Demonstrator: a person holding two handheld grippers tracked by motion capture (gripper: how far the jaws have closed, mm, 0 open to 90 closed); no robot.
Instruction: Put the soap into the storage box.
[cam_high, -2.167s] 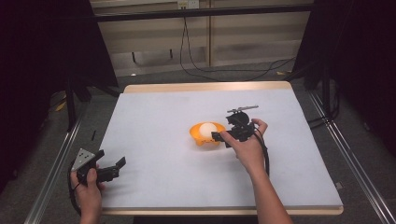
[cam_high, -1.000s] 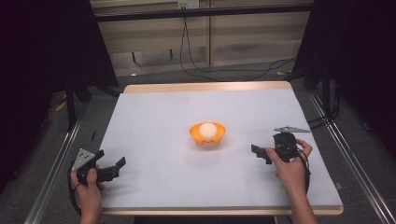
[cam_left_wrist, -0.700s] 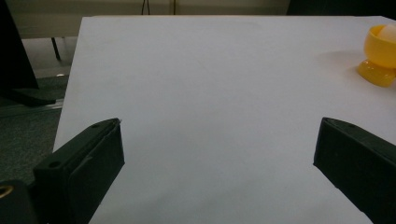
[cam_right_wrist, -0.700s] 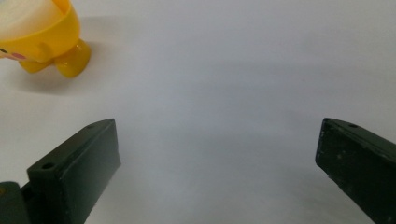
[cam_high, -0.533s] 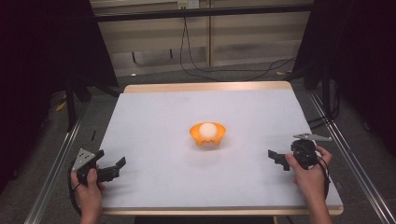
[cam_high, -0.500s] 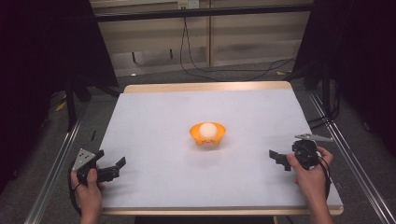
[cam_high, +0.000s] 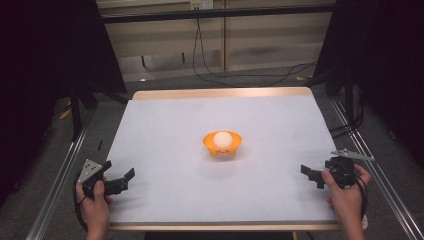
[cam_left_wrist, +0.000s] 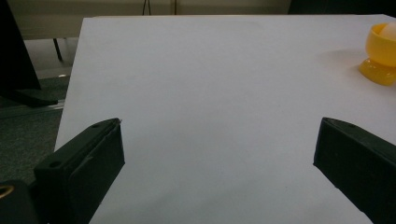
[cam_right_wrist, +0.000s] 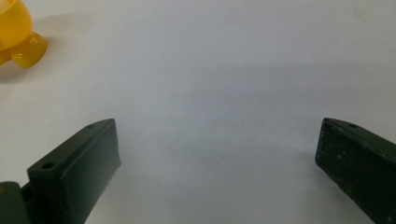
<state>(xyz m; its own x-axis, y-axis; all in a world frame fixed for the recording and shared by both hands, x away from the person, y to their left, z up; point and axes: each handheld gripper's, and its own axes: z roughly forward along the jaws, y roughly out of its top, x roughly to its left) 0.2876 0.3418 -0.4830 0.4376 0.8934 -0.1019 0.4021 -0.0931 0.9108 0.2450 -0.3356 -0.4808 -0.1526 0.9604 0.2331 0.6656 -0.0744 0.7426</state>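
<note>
Orange plastic marks the one thing on the table (cam_high: 165, 125): a small footed bowl (cam_high: 222, 144) near the middle of the white surface, with a pale round ball (cam_high: 222, 139) resting inside it; what the ball is cannot be made out. The left gripper (cam_high: 121, 179) sits at the near left corner, held by the left hand (cam_high: 94, 206), jaws spread wide with nothing between them; the right gripper (cam_high: 311, 175) sits near the right edge in the right hand (cam_high: 346, 192), jaws likewise spread and empty — both well apart from the bowl. In the left gripper view the bowl is cut off at the right edge; in the right gripper view its foot and part of its side show at the upper left corner.
</note>
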